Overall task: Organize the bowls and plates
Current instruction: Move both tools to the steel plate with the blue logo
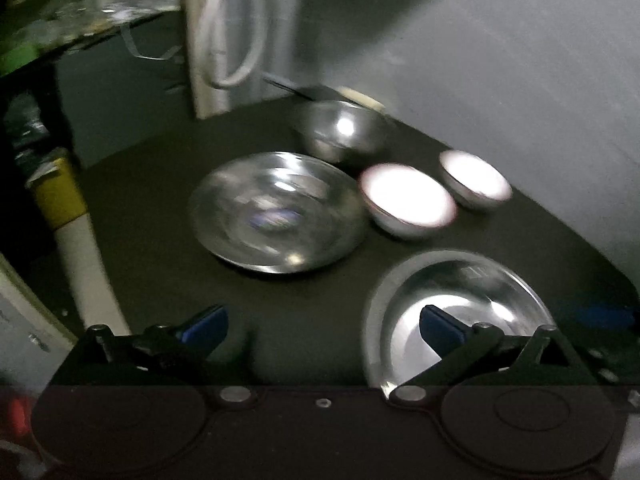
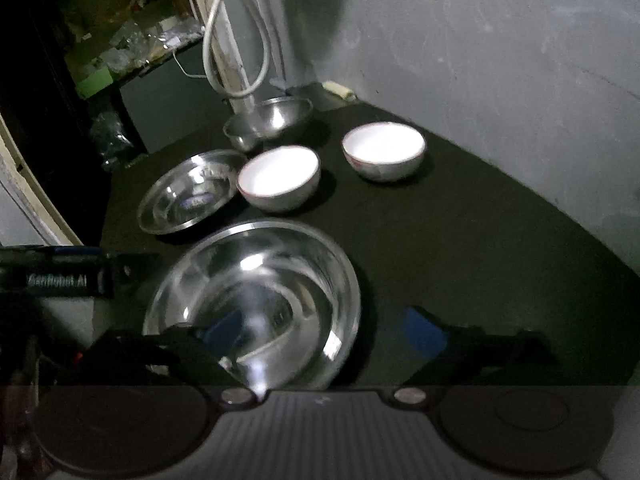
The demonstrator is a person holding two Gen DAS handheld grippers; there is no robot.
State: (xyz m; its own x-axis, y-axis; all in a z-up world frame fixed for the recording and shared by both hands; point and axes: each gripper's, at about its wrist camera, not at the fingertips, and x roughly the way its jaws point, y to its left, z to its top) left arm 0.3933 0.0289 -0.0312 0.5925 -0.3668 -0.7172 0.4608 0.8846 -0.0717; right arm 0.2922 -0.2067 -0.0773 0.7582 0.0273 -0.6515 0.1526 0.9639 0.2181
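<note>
both grippers hover with fingers spread apart and empty, the left gripper (image 1: 322,326) and right gripper (image 2: 324,334) straddling the rim of the near shiny steel plate (image 2: 256,280) on the black table (image 2: 460,240). likely next: clamp that rim, carry it onto the second steel plate (image 2: 188,194).
</note>
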